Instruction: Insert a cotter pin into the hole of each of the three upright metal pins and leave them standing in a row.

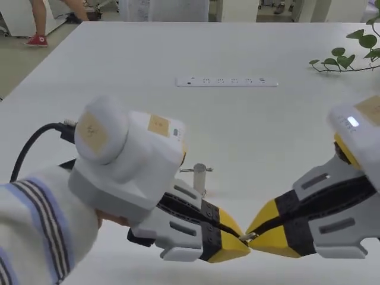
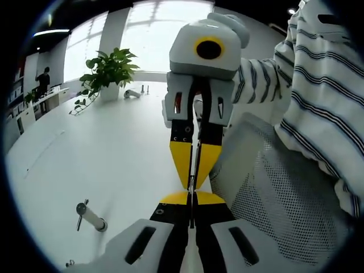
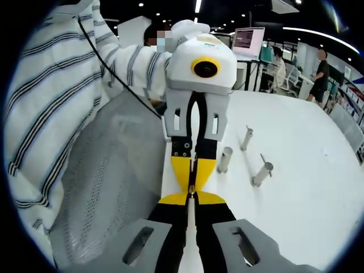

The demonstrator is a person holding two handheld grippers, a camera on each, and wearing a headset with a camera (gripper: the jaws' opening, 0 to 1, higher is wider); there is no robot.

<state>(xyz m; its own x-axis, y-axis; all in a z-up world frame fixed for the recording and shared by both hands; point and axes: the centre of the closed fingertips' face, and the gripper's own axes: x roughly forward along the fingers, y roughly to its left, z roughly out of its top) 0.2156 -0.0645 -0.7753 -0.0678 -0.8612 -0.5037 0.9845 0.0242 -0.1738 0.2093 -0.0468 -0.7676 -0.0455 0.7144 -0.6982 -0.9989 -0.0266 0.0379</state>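
In the head view, over the smooth white table, the left gripper and right gripper are meeting yellow tip to yellow tip. Both are clenching a thin wire cotter pin. Behind them a round steel metal pin is standing with a wire crossing its top. In the left gripper view, its jaws are pressing together on that wire. In the right gripper view, its jaws are doing likewise, three cylindrical metal pins are standing close together, and a grey mesh chair is showing at the left.
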